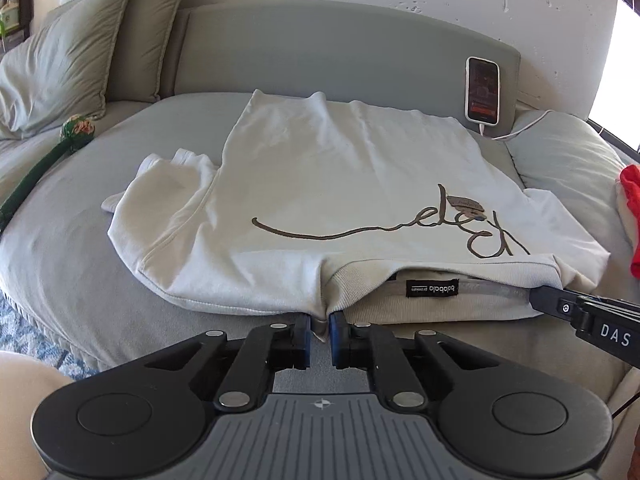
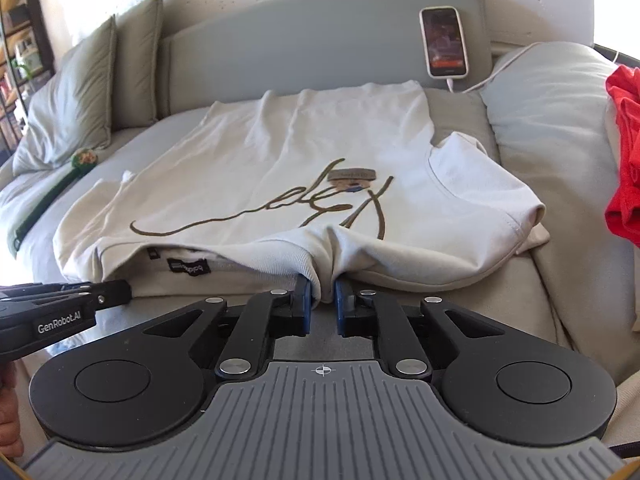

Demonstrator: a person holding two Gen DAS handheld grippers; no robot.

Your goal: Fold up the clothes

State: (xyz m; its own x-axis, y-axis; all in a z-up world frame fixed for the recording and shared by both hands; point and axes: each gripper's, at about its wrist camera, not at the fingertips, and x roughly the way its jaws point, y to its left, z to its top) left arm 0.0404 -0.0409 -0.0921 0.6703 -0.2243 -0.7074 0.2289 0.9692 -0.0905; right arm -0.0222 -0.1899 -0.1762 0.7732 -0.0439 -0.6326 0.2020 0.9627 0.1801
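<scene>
Both my left gripper (image 1: 320, 326) and right gripper (image 2: 323, 292) pinch the white sweatshirt's (image 1: 320, 168) ribbed collar at the sofa's (image 1: 80, 272) near edge.

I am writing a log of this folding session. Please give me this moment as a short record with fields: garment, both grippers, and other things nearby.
garment: cream sweatshirt with brown script, spread flat on the grey bed, collar toward the cameras
left gripper: shut on the collar edge
right gripper: shut on the collar edge
phone: leaning on the headboard, cable plugged in
red cloth: at the right, on bedding
pillows: far left
</scene>
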